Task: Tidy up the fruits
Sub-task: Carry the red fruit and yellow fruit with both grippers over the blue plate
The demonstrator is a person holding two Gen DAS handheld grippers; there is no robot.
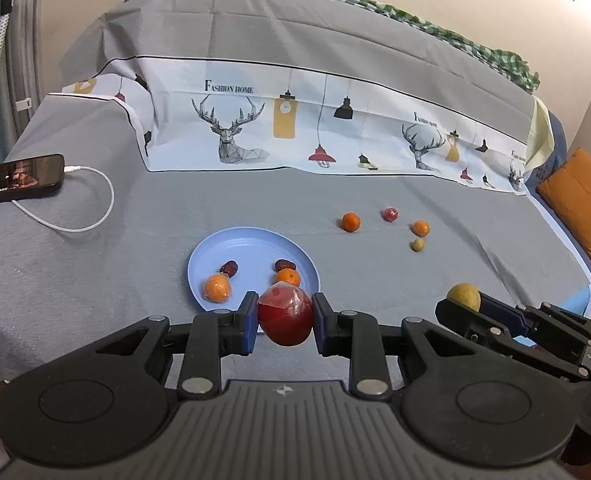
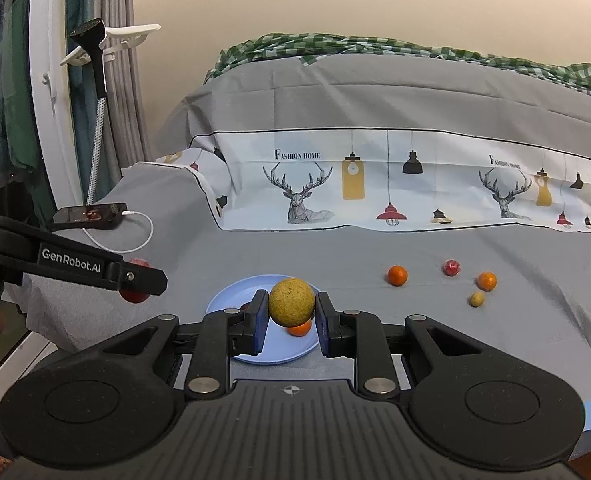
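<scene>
My left gripper (image 1: 283, 322) is shut on a wrapped red apple (image 1: 284, 316), held just above the near rim of the blue plate (image 1: 251, 242). The plate holds two oranges (image 1: 217, 287) and two dark red dates (image 1: 229, 268). My right gripper (image 2: 289, 316) is shut on a yellow-brown round fruit (image 2: 291, 302), held above the plate (image 2: 223, 300). It also shows in the left wrist view (image 1: 463, 296). Loose on the grey cloth lie two oranges (image 1: 350, 222), a small wrapped red fruit (image 1: 390, 214) and a small yellow-green fruit (image 1: 418, 245).
A phone (image 1: 19, 178) on a white charging cable (image 1: 95, 204) lies at the left of the cloth. A printed white sheet (image 1: 295, 128) drapes the back. An orange cushion (image 1: 583, 200) sits at the right edge.
</scene>
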